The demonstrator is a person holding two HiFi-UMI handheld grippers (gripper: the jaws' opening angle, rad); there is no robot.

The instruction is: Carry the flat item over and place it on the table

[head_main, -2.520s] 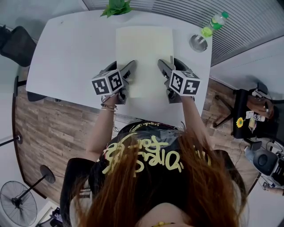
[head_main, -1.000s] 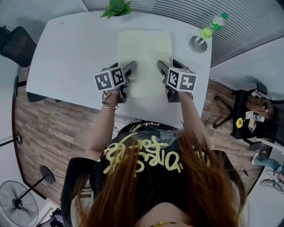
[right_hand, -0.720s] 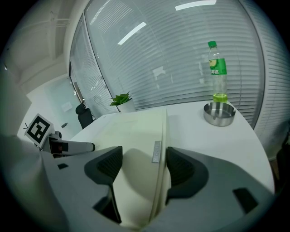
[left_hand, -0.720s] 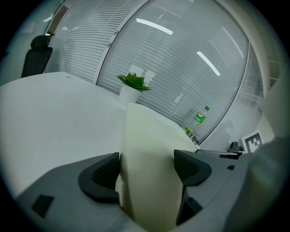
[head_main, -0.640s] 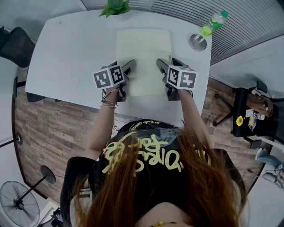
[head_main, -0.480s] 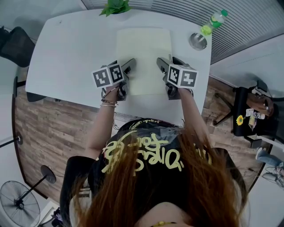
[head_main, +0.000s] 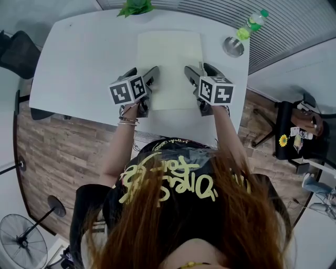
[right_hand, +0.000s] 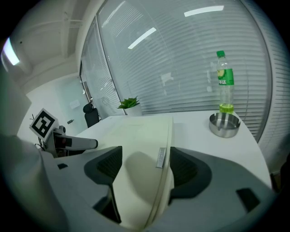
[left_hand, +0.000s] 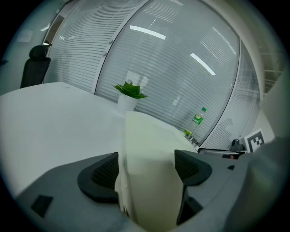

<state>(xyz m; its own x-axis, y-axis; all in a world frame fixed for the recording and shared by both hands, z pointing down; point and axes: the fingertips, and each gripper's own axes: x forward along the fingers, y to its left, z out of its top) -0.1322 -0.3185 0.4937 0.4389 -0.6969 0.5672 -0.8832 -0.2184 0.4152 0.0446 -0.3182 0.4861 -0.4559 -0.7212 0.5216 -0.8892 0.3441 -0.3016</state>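
Note:
A flat cream-coloured item [head_main: 169,63] is spread over the middle of the white table [head_main: 84,63], its long side running away from me. My left gripper [head_main: 148,83] is shut on its near left edge. My right gripper [head_main: 192,80] is shut on its near right edge. In the left gripper view the cream item [left_hand: 145,145] fills the gap between the dark pads [left_hand: 102,174] of the left gripper [left_hand: 147,170]. The right gripper view shows the cream item [right_hand: 136,136] clamped in the right gripper [right_hand: 144,170] the same way. Whether the item rests on the tabletop I cannot tell.
A potted plant [head_main: 135,6] stands at the table's far edge. At the far right corner are a steel bowl [head_main: 233,47] and a green-capped bottle [head_main: 251,23]. A black chair [head_main: 18,52] sits off the table's left end.
Both grippers and the cream item have shifted a little farther away from me over the table. Both stay shut on it.

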